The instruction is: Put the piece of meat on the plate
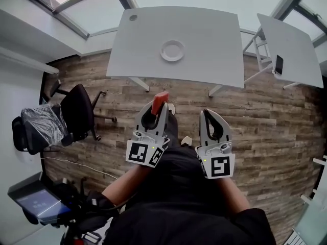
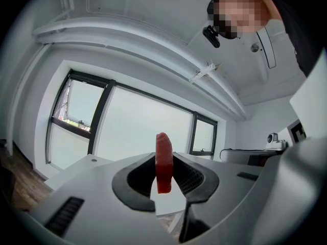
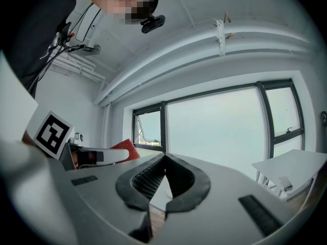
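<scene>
Upright, a flat red meat slab (image 2: pixel 163 162) sits pinched in the left tongs (image 1: pixel 161 106) — right tongs (image 1: pixel 208 112) pressed together, round white plate (image 1: pixel 164 50) well apart.

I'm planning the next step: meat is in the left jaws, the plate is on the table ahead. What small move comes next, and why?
Probably carry the left gripper forward toward the plate: its jaws clamp the piece of meat, and the plate sits empty on the table, well ahead.

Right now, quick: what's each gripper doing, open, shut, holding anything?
Left gripper: shut on the meat.
Right gripper: shut, empty.
</scene>
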{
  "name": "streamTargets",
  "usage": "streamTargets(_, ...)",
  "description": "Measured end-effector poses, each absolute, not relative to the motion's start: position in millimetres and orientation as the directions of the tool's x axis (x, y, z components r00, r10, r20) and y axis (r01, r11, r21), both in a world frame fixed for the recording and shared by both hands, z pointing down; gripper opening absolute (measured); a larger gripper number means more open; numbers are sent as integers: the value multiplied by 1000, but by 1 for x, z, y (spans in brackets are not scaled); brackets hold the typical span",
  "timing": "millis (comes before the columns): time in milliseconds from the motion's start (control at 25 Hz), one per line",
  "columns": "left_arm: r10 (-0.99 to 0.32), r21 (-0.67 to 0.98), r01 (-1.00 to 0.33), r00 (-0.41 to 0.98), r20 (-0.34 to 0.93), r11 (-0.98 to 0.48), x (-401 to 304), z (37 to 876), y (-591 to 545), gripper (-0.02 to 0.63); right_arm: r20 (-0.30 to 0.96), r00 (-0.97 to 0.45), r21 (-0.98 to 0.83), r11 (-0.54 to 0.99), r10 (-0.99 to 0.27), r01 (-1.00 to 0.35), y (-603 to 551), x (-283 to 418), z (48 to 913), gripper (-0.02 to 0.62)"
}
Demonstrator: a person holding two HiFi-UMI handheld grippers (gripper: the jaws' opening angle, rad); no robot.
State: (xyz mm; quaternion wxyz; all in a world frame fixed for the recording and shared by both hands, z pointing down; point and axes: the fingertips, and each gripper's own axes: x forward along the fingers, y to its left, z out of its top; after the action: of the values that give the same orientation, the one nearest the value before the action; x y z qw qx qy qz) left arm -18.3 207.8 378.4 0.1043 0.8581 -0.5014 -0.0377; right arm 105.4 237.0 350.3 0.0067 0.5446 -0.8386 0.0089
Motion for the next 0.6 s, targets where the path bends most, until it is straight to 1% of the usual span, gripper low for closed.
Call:
streamTargets(160,-865,227,-848,500,42,-479,-19,385,179,97,43,-413,13,414,-910,-910,209,101,357,6)
streamTargets(360,-865,220,-851,498,51,-477,-41,385,127,97,74,-404,-36,403,-912,-915,152,80,360,6)
streamTargets(600,-864,220,-851,500,60,-477,-55,386,93,97,73,-407,-35,406,-910,-913,105,63,358,6)
